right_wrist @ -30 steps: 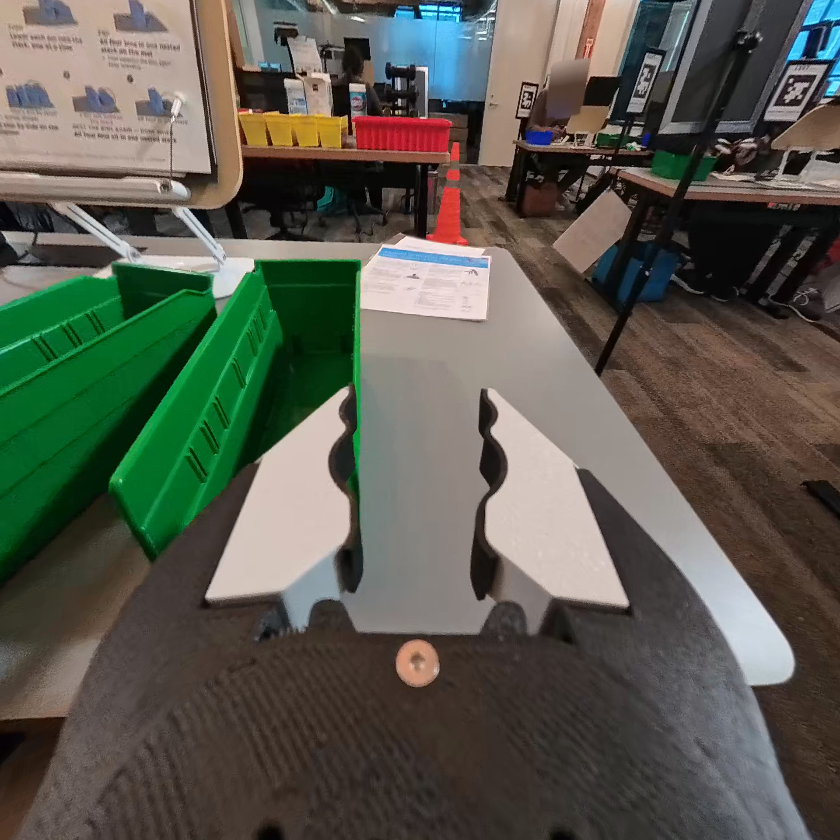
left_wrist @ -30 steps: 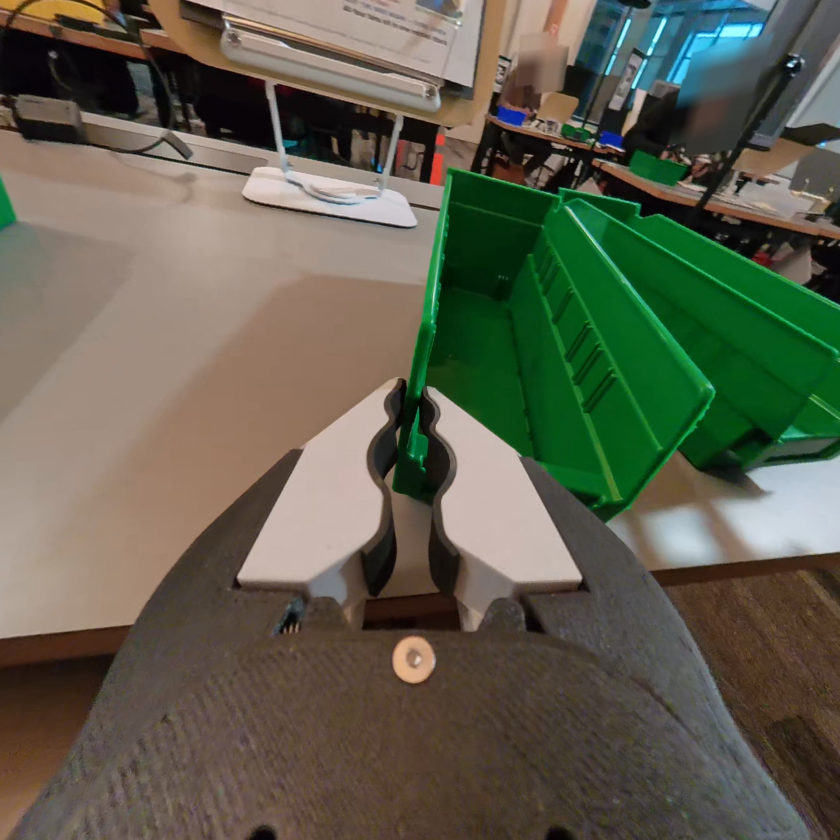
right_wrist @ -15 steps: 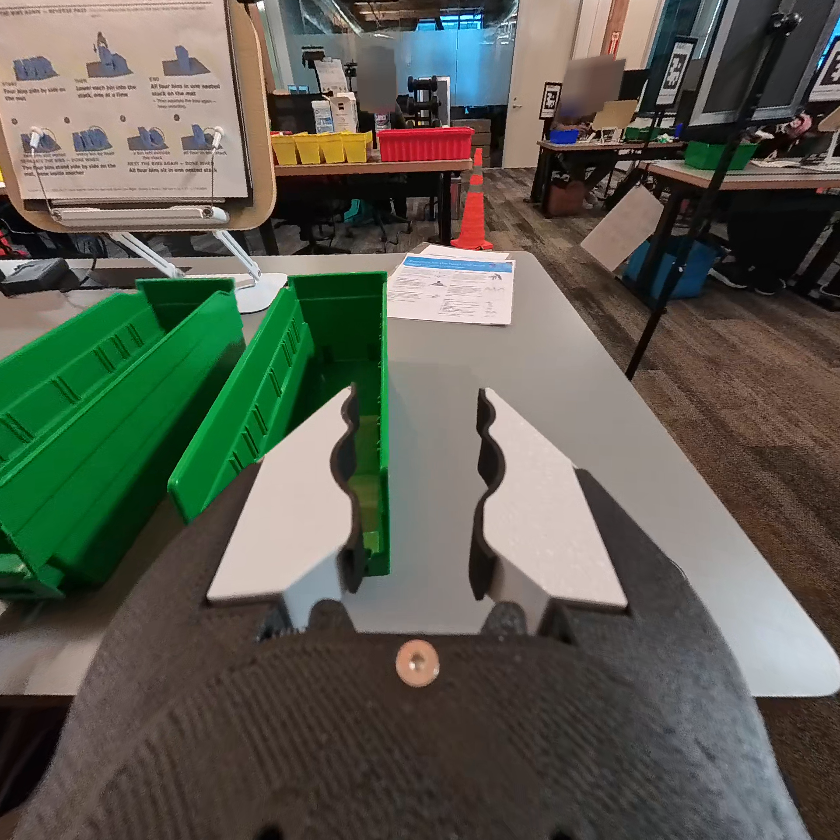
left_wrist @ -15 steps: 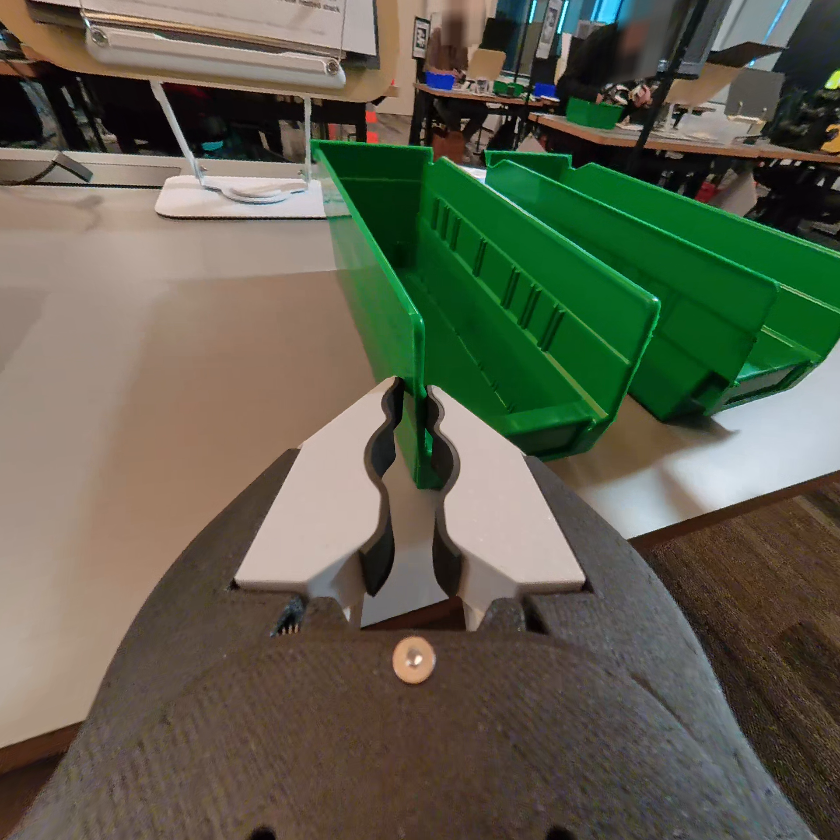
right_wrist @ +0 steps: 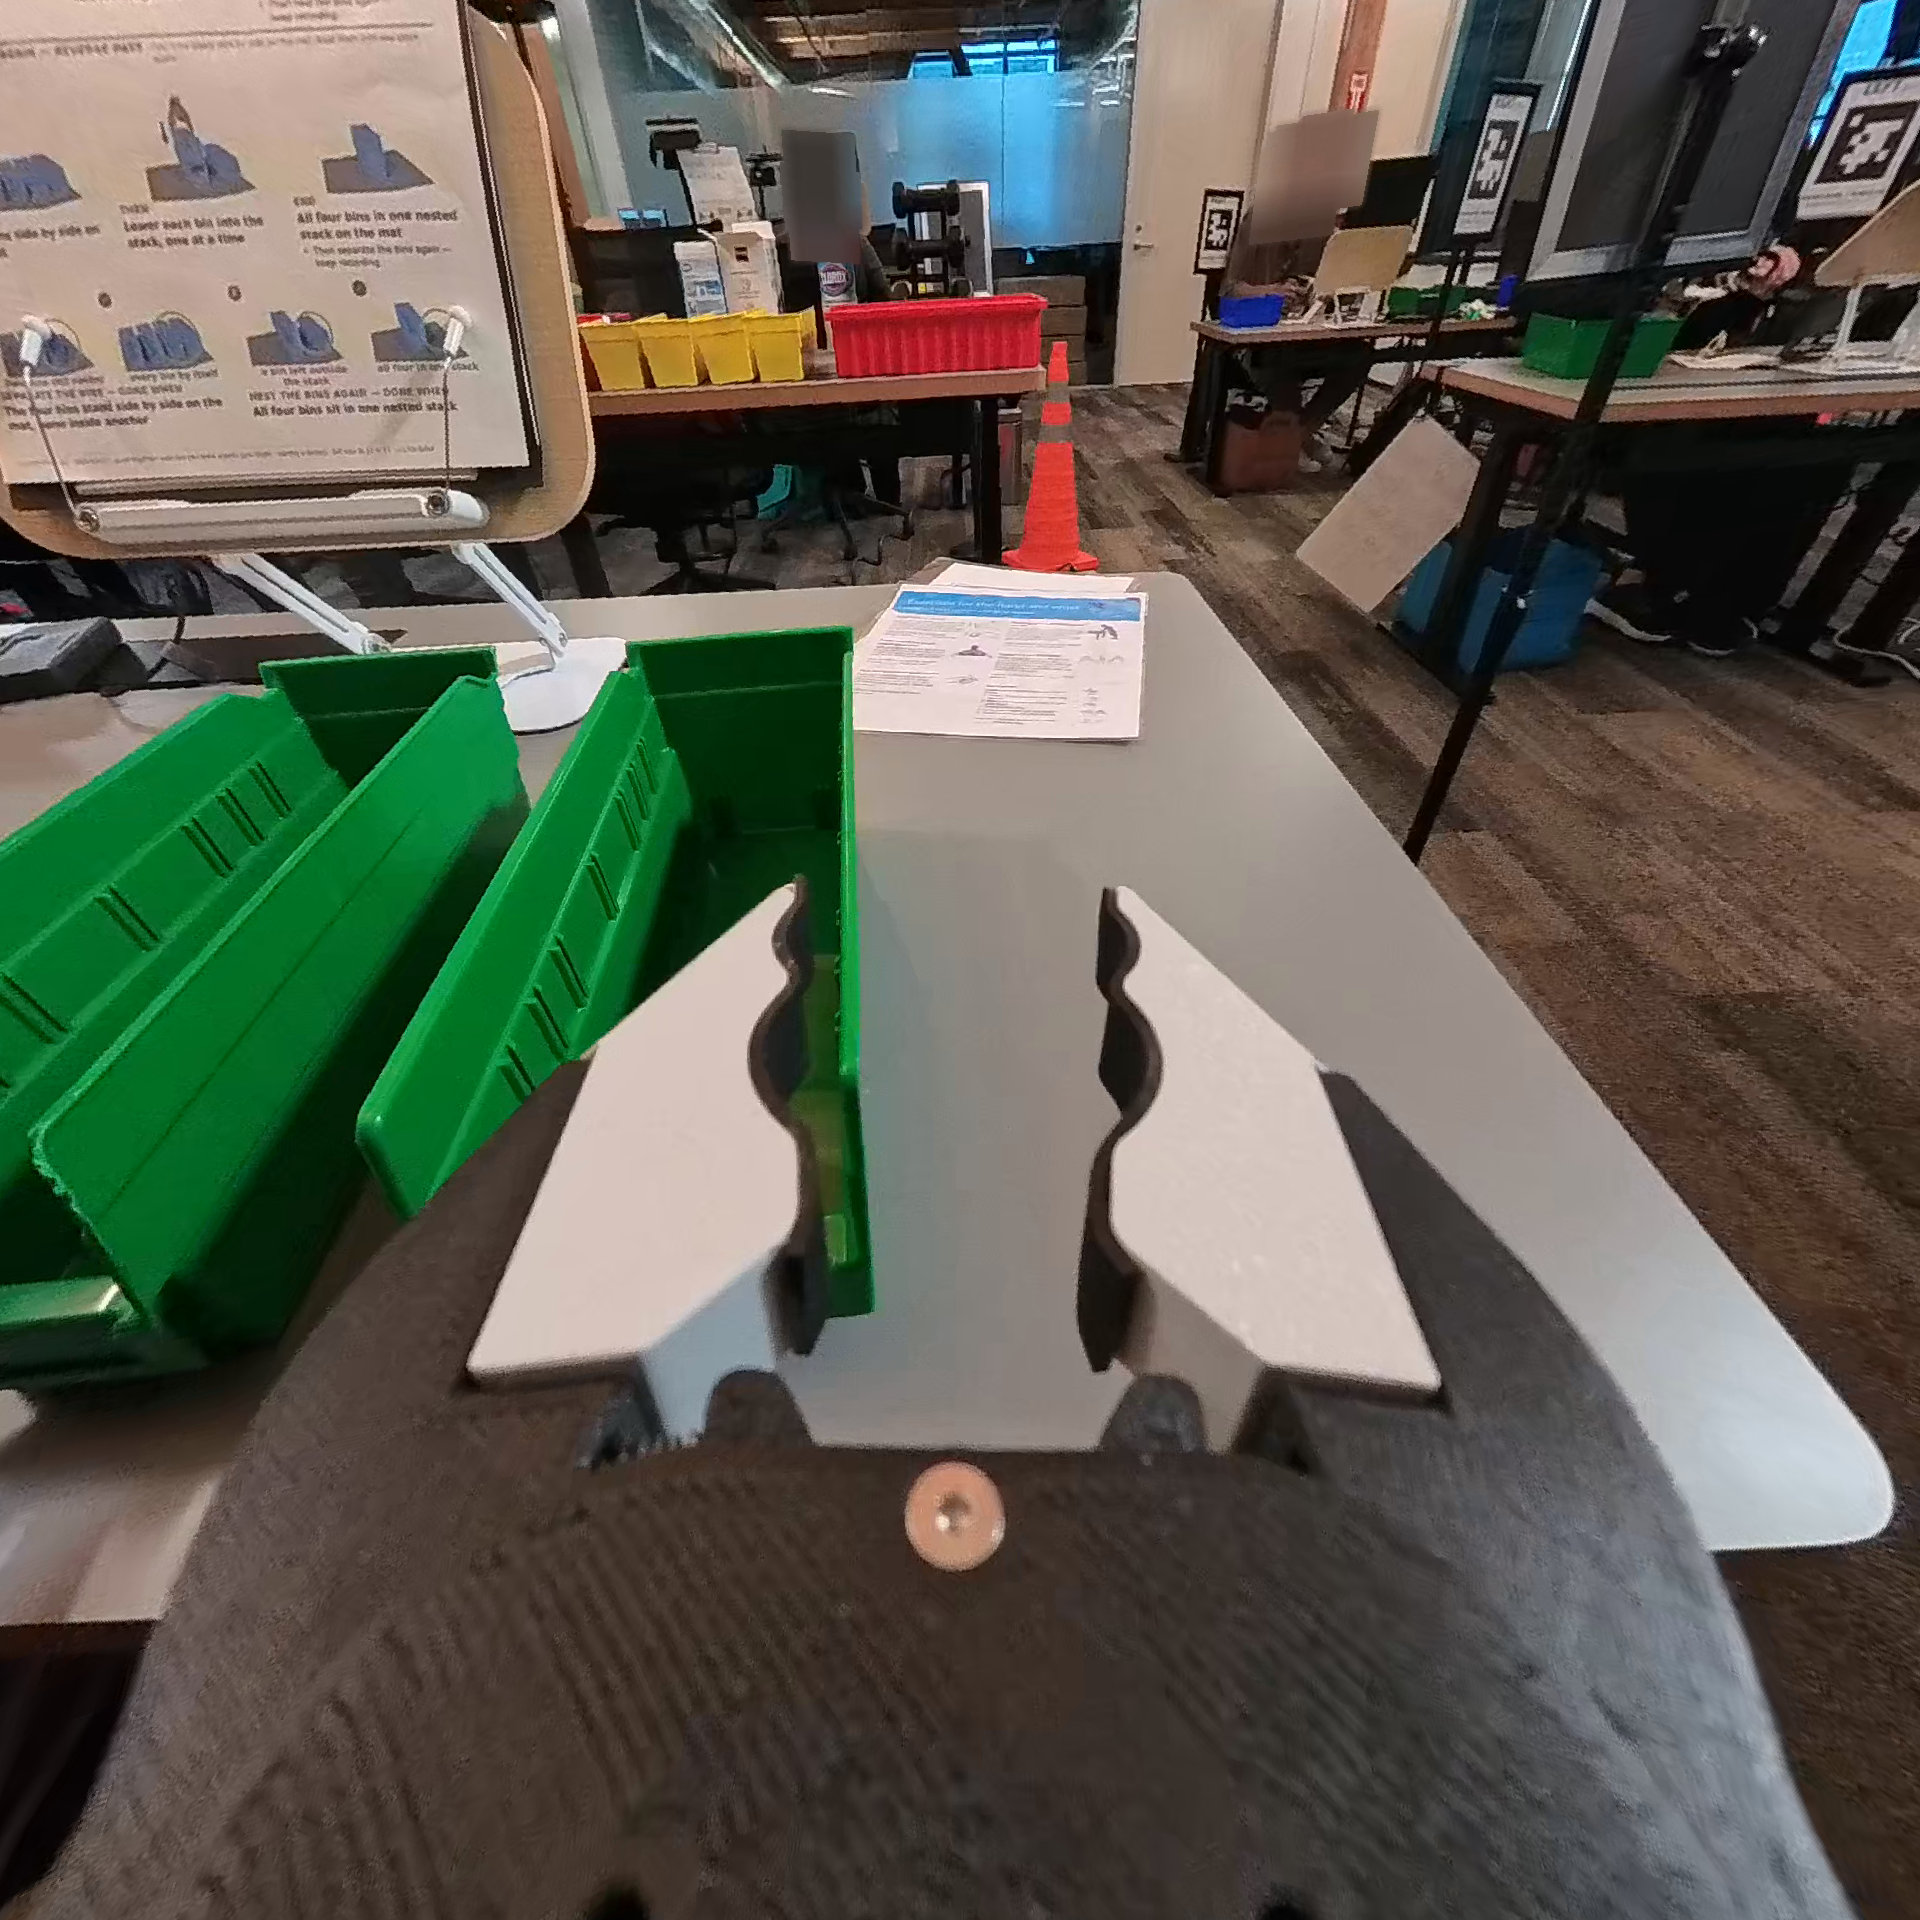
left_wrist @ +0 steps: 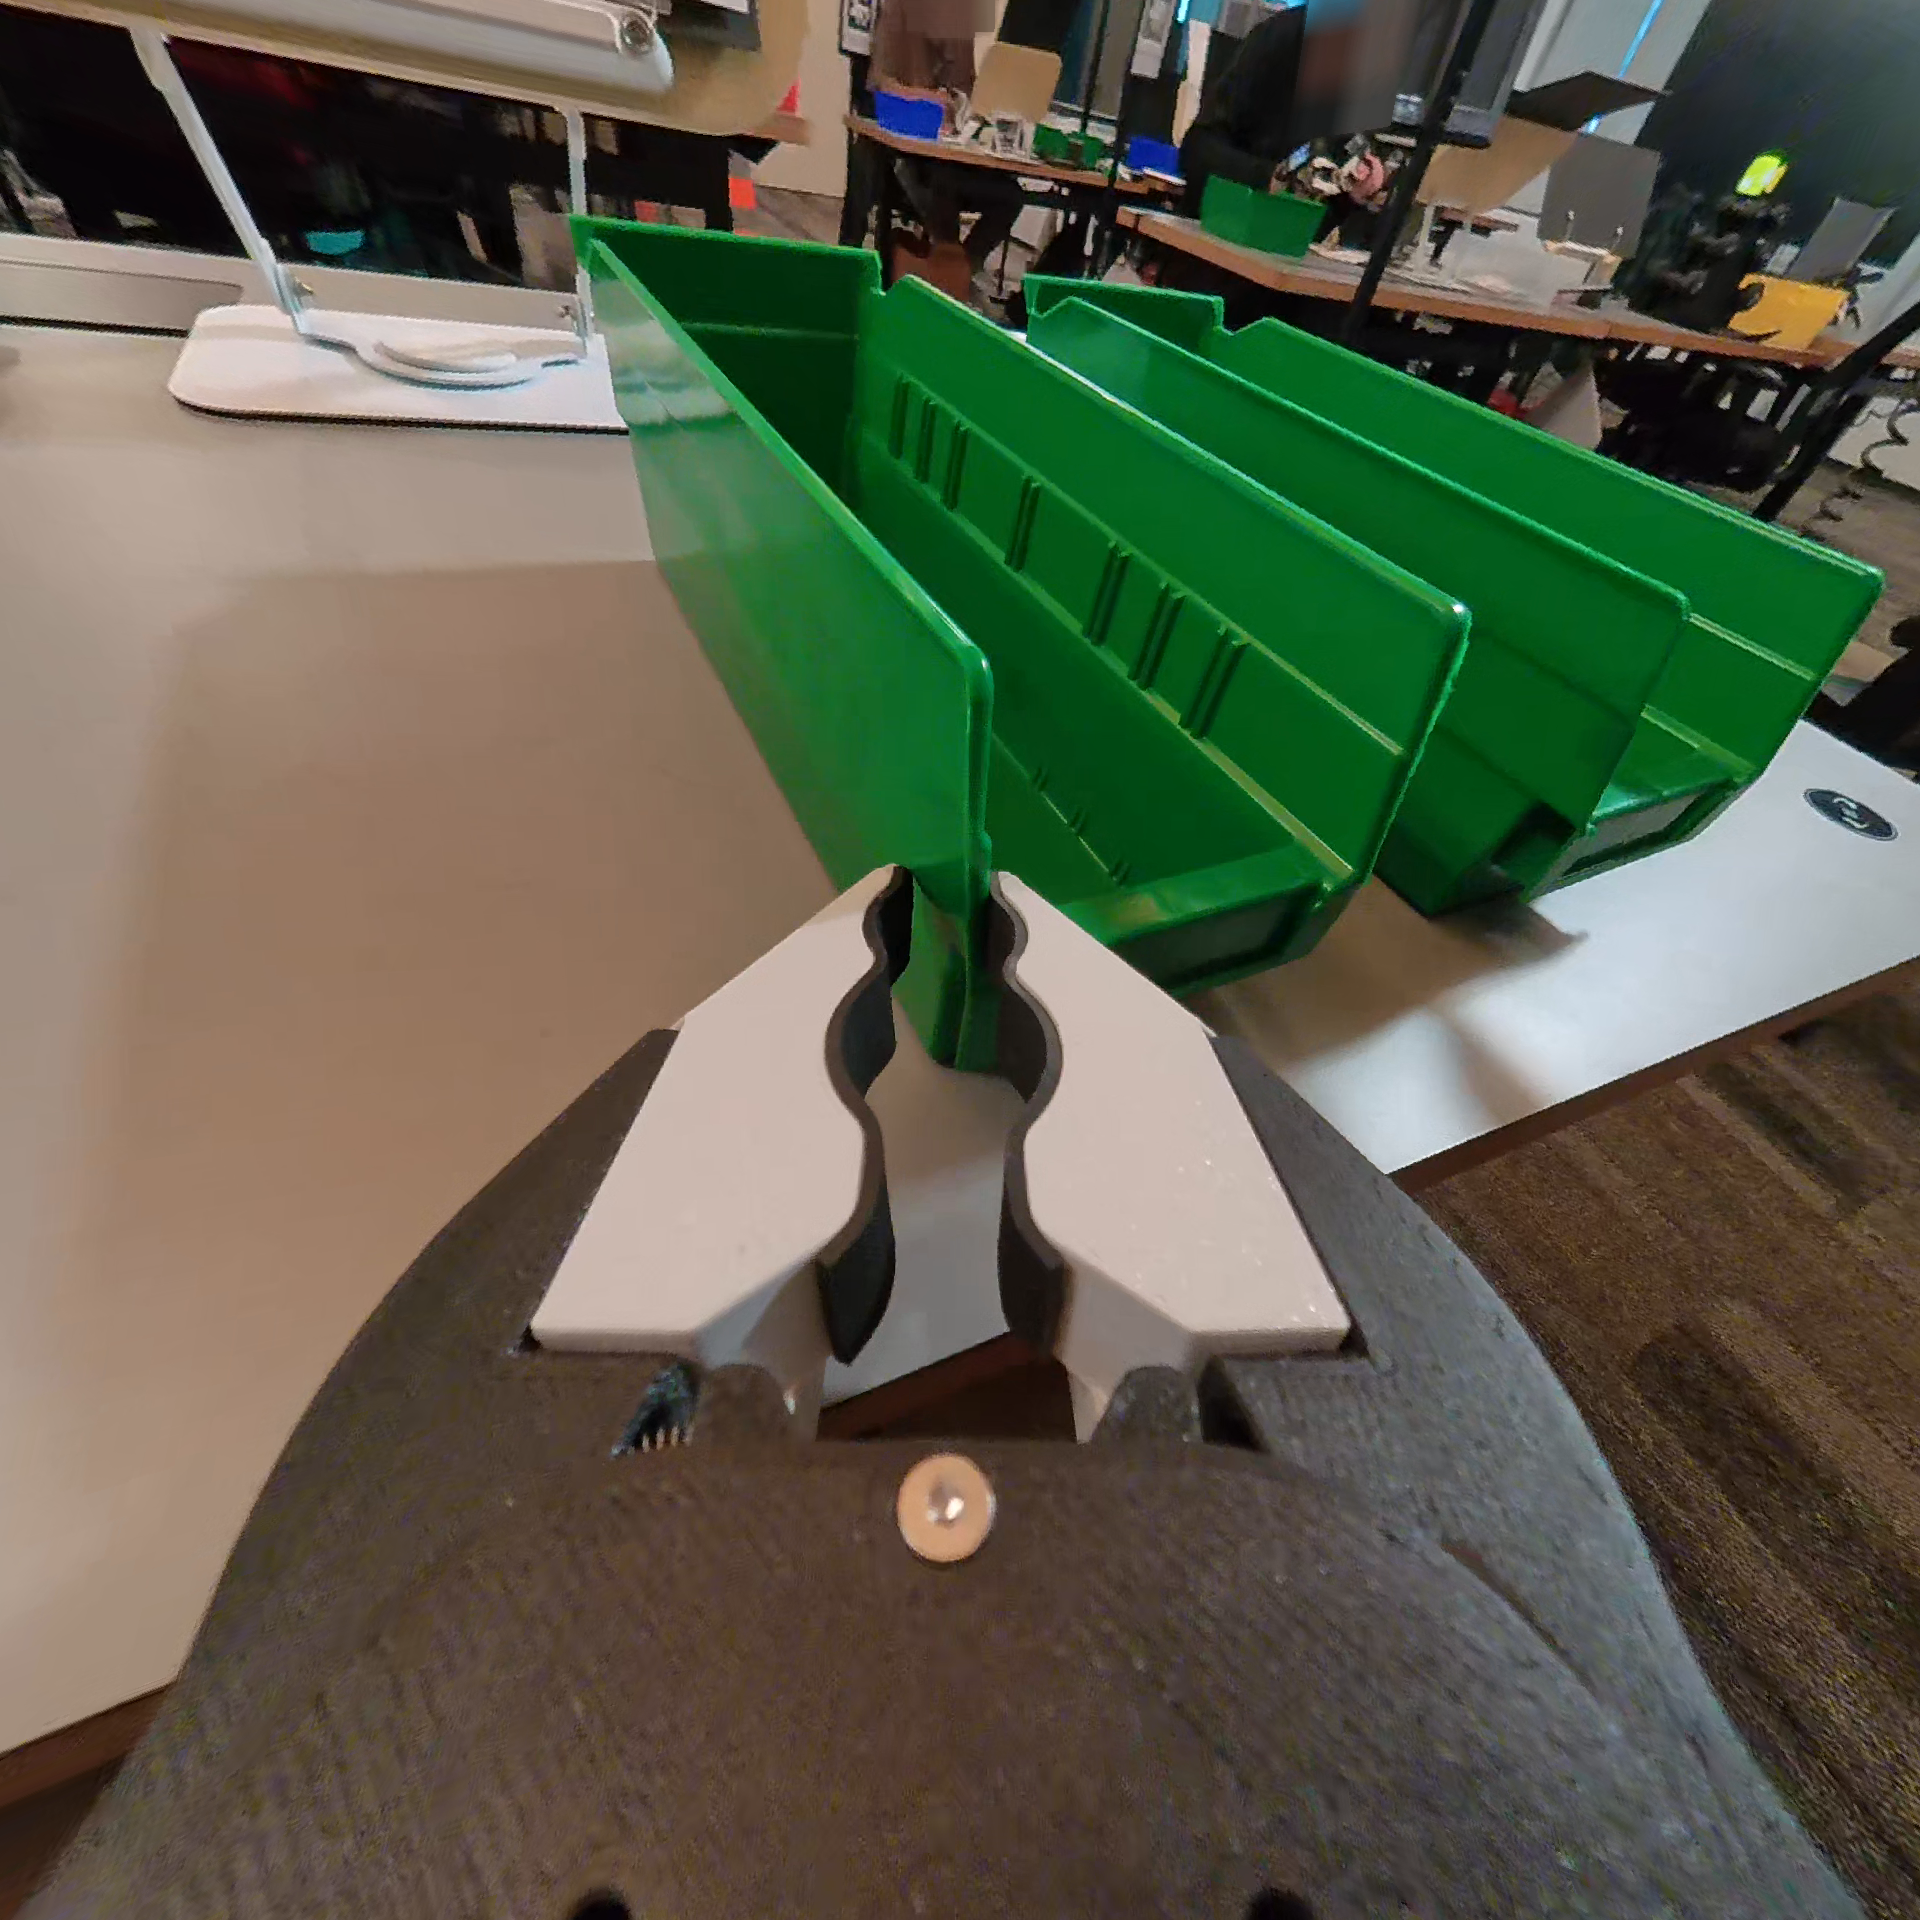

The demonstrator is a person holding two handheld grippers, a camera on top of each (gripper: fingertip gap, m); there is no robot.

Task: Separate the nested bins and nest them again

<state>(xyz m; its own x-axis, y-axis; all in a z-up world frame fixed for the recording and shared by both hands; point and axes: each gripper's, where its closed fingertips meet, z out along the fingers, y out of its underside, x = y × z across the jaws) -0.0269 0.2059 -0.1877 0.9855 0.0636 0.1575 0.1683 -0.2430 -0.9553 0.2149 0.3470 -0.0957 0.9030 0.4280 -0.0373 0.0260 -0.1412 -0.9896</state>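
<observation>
Grey counter carries long green plastic bins with ribbed inner walls. In the left wrist view, the left tool is clamped on the near end of the left side wall of the nearest green bin, its two pale grey fingers pressed against either face of the thin wall. That bin sits tilted, its left wall rising toward the camera. To its right lie more green bins, one nested in another, near the counter's right edge. Behind the bins stands a white stand base holding a board. In the right wrist view, the right tool hangs over the counter with its fingers wide apart and nothing between them; its left finger overlaps the near right corner of a single green bin, though contact cannot be judged. Left of that bin lie other green bins, set just beside it. A printed paper sheet lies flat on the far part of the counter, and an illustrated instruction board stands on the far left. An orange traffic cone stands on the floor beyond.
</observation>
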